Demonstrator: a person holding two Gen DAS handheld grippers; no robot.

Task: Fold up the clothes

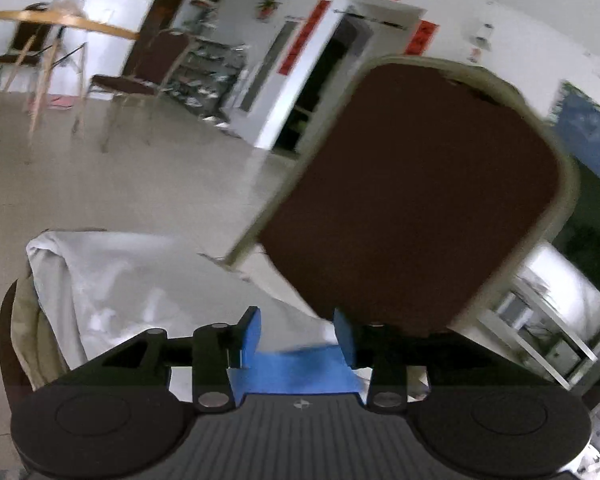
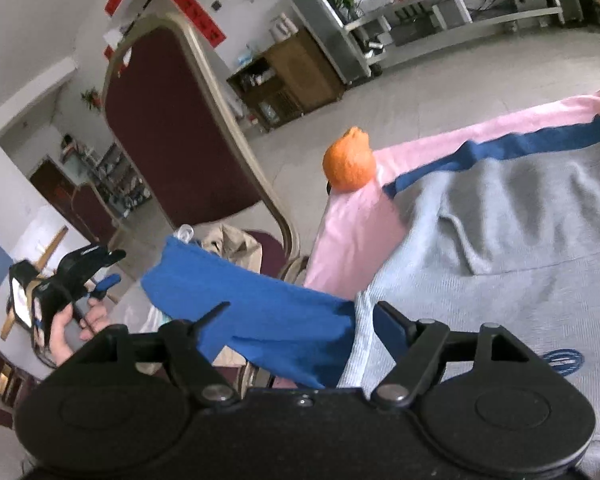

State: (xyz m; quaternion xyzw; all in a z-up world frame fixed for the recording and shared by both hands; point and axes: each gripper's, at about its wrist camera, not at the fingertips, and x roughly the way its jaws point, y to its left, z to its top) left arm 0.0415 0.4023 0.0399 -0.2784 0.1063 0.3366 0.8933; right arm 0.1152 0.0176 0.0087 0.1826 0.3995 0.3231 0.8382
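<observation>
Holding my left gripper (image 1: pixel 296 336) up and tilted, I see its two blue pads parted with only air between them; a strip of blue cloth (image 1: pixel 296 372) lies below and behind the pads, close to the gripper body, and neither pad presses on it. Just past the pads a white sheet (image 1: pixel 112 280) lies crumpled over a beige garment (image 1: pixel 32 344). Beyond that rises the dark maroon back of a chair (image 1: pixel 416 200) with a pale metal frame, and farther off stand more chairs, a wooden table and a doorway with red paper strips.

My right gripper (image 2: pixel 296 320) also stands with its jaws wide apart. A fold of the blue cloth (image 2: pixel 260 312) hangs across the gap, covering the left finger, while the right pad shows clear of it beside a pale blue garment (image 2: pixel 440 280); I cannot tell whether the hidden pad touches the cloth. The pale blue garment spreads to the right over a grey one (image 2: pixel 540 216), both lying on a pink cover (image 2: pixel 356 240) with a navy band. An orange knob (image 2: pixel 350 162) sits at the cover's corner. To the left, my left hand (image 2: pixel 66 332) holds the other gripper near the maroon chair (image 2: pixel 168 128), well apart from the garments.
</observation>
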